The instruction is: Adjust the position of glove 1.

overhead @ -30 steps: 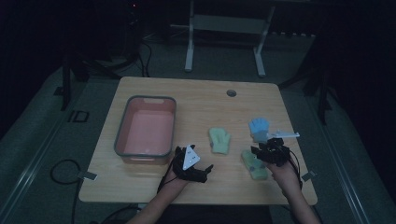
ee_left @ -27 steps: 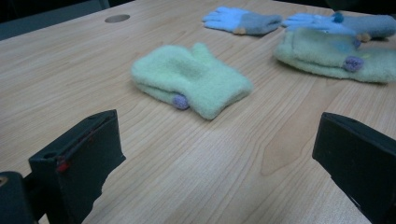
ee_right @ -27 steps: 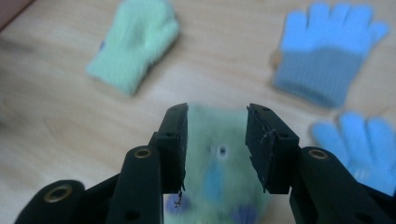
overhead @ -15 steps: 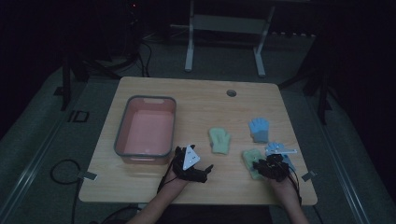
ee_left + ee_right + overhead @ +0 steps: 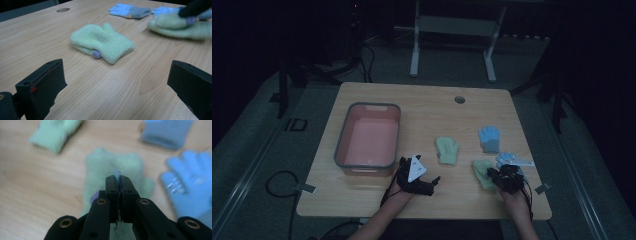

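Pale wooden worktop (image 5: 422, 107) — bearing a pink plastic tub with grey rim (image 5: 343, 140). Near its right edge, the fuzzy pale-green knitted mitten (image 5: 113, 167) is lying flat, the right gripper (image 5: 117, 178) having just been closing its fingers on the fleece: grasp step in hand. Next move — likely lifting toward the tub. Left gripper (image 5: 428, 186) is idling, fingers wide.

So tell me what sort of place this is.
Probably a dim lab or recording room, not a home: a light wooden desk with a cable hole on grey carpet, loose cables, and a white metal stand behind.

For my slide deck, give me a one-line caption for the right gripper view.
Hand-held gripper shut on a pinch of the green mitten, blue gloves alongside.
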`<state>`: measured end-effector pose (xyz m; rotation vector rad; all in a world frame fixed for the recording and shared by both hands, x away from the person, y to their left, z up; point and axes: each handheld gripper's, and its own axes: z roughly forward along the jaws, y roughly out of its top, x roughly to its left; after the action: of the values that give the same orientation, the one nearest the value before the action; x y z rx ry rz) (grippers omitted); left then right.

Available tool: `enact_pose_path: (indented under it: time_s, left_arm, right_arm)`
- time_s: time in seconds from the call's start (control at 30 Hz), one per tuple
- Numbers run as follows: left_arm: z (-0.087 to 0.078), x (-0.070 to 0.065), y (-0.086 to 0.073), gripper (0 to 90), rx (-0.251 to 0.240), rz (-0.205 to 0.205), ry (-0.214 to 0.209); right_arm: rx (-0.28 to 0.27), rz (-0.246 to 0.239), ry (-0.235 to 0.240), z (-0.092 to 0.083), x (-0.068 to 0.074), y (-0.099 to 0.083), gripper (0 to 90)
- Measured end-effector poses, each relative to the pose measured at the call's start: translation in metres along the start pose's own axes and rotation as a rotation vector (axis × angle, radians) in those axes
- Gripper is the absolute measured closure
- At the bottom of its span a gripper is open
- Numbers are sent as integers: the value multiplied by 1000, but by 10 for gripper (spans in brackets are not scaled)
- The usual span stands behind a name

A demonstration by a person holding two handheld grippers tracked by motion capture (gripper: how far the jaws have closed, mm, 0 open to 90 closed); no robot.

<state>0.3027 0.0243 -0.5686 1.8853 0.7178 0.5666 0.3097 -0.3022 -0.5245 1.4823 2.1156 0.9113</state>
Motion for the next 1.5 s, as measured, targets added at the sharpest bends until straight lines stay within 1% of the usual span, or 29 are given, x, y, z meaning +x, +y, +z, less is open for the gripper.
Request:
enact_pose_path:
  time_s: [0.03, 0.13, 0.2, 0.23, 0.27, 0.3, 0.33, 0.37, 0.4, 0.43, 0.5, 0.53, 0.6, 0.67, 0.7, 0.73, 0.8, 0.9, 1.03, 1.07, 1.17, 1.4, 1.5]
  left_arm:
    - [0, 0, 0, 16, 0, -1, -1]
    - [0, 0, 0, 16, 1, -3, 0]
    - [0, 0, 0, 16, 1, -3, -1]
    - [0, 0, 0, 16, 1, -3, 0]
    - [0, 0, 0, 16, 1, -2, 1]
    - [0, 0, 0, 16, 1, -2, 1]
    - [0, 0, 0, 16, 1, -3, 1]
    - [0, 0, 0, 16, 0, -4, 1]
    - [0, 0, 0, 16, -2, -7, 1]
    - [0, 0, 0, 16, -1, -6, 0]
    - [0, 0, 0, 16, -1, -6, 0]
    - [0, 0, 0, 16, 0, -3, 1]
    - [0, 0, 0, 16, -1, -5, 0]
    - [0, 0, 0, 16, 2, -4, -1]
    - [0, 0, 0, 16, 2, -2, -1]
    - [0, 0, 0, 16, 2, 0, -1]
    - [0, 0, 0, 16, 2, 2, -1]
    - [0, 0, 0, 16, 1, -3, -4]
    - [0, 0, 0, 16, 3, 3, -4]
    - [0, 0, 0, 16, 3, 3, -4]
    - [0, 0, 0, 16, 3, 2, -4]
    - [0, 0, 0, 16, 2, 0, -4]
    - [0, 0, 0, 16, 1, -1, -5]
  right_arm:
    - [-7, 1, -1, -2, -1, 3, 870]
    - [-53, -6, -17, -10, -2, 17, 870]
    - [-103, -8, -43, -15, -2, 27, 870]
    - [-130, -18, -61, -17, -1, 33, 870]
    - [-142, -21, -71, -18, 0, 36, 870]
    - [-142, -21, -71, -18, 0, 36, 870]
    - [-165, -25, -78, -20, 2, 45, 870]
    - [-171, -33, -83, -20, 3, 50, 870]
    - [-186, -36, -92, -19, 5, 59, 870]
    - [-187, -32, -93, -17, 6, 63, 870]
    - [-196, -31, -96, -16, 7, 66, 870]
    - [-203, -40, -108, -11, 11, 71, 871]
    - [-205, -35, -112, -6, 12, 73, 871]
    - [-195, -36, -121, 3, 15, 75, 871]
    - [-192, -40, -136, 8, 17, 76, 871]
    - [-187, -43, -137, 12, 18, 76, 871]
    - [-172, -37, -132, 21, 19, 76, 871]
    - [-147, -33, -130, 31, 17, 74, 871]
    - [-118, -27, -130, 40, 15, 69, 871]
    - [-118, -27, -130, 40, 15, 69, 871]
    - [-83, -12, -122, 54, 12, 61, 870]
    - [-37, 4, -107, 73, 11, 52, 863]
    - [-29, 7, -103, 76, 10, 48, 858]
